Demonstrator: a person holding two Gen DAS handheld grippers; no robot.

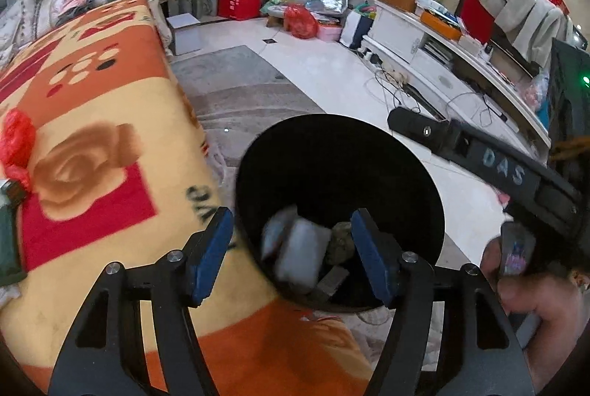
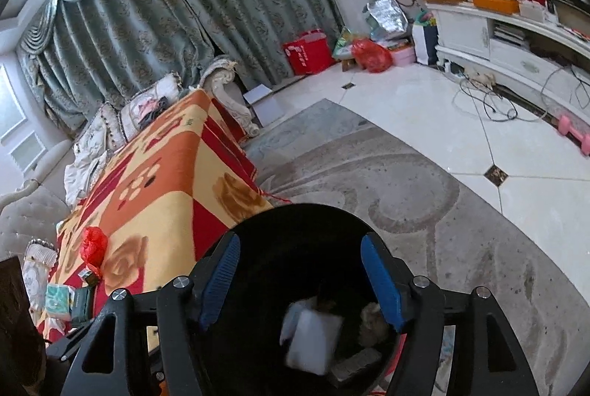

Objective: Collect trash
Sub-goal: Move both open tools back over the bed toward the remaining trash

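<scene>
step: drop-off at the black bin (image 1: 339, 152); both grippers hang over its mouth with nothing in their jaws, so the release looks done
bin contents: a blurred white packet (image 1: 302, 248) (motion smear, likely mid-fall), a brownish crumpled lump (image 1: 341, 241), a flat grey piece at the bottom
left gripper (image 1: 291, 252): jaws well apart, blue pads clear of everything; it holds nothing and touches nothing
right gripper (image 2: 300, 280): jaws also well apart, empty, pads above the bin opening, no contact visible
bin position: on the rug, just beside the blanket-covered table (image 1: 92, 93)
remaining trash: red crumpled plastic bag (image 2: 92, 245) on the blanket, with a small dark box (image 2: 88, 278) and a green-white tissue pack (image 2: 57, 300) near it (whether all of these count as trash is a guess)
next move: swing one gripper back over the blanket toward the red bag, keep jaws wide, close on the crumpled bulk
risk: thin plastic may slip or trail, so a grip on the middle seems safer
person: a hand (image 1: 538, 289) shows at the right edge of the left view
</scene>
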